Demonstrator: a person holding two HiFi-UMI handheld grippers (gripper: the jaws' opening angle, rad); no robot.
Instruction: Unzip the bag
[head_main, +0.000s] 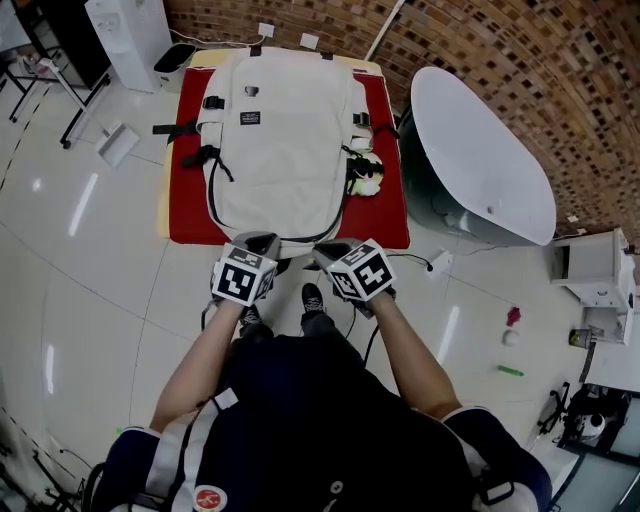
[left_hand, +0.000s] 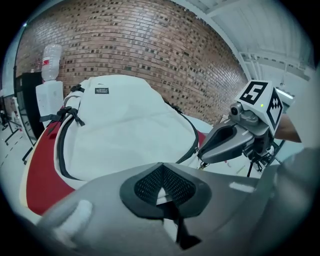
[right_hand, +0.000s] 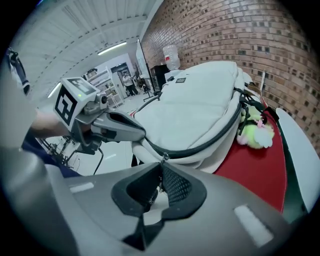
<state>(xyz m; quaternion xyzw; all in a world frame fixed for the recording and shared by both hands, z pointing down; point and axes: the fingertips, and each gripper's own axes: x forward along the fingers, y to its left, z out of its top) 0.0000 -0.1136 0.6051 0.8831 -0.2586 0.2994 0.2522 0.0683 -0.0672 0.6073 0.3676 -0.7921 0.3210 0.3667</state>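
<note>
The bag (head_main: 280, 140), a cream canvas backpack with soft, rounded sides, lies flat on a red cloth (head_main: 190, 200). One end faces the person, so the dark zip track (right_hand: 210, 140) curves round within easy reach. The small metal zip pull (right_hand: 163, 159) sits at that near end. The right gripper (right_hand: 161, 167) has its jaws pinched almost together on it, ready to draw. The left gripper (left_hand: 162, 165) is closed tight just beside it at the bag's edge. It is likely nipping fabric to brace the bag, though its view leaves that unsure. A fuzzy green-and-pink toy (right_hand: 257, 132) hangs at the bag's side.
</note>
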